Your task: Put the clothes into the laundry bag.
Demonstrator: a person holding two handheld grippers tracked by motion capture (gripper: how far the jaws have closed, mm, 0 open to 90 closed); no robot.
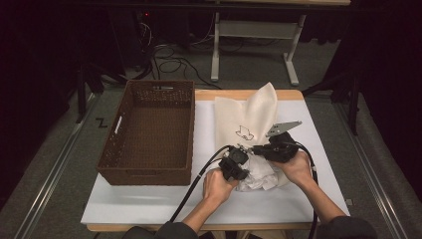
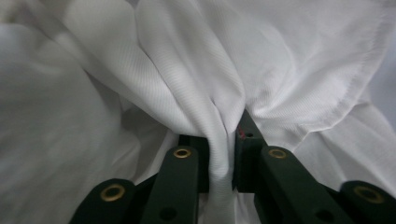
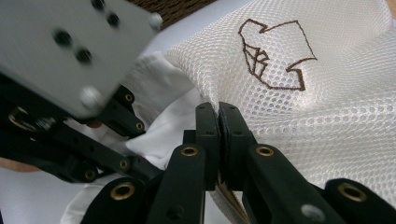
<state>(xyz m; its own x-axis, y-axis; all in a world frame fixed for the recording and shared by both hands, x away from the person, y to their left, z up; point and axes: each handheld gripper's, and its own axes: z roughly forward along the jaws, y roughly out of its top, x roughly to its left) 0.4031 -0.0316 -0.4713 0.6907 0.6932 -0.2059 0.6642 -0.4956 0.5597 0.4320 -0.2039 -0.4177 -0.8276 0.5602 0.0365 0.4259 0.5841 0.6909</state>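
The white cloth [image 1: 256,174] lies crumpled at the lower middle of the high view, right at the open end of the mesh bag [image 1: 249,117]. The bag lies long-ways, running from there up toward the top of the picture, so the cloth would have to go up and in.

The left gripper [image 1: 238,167] sits on the left side of the cloth. Its jaws pinch a fold of the cloth [image 2: 219,154] tight between them. The right gripper [image 1: 271,148] is just above and to the right. Its jaws are pressed together on the edge of the mesh bag [image 3: 299,107], holding the mouth up. The two grippers are very near each other, and the left one is nearer the cloth.

I think the left hand pushes next.

The brown basket [image 1: 185,130] stands at the left with nothing inside. Most of the cloth is outside the bag.
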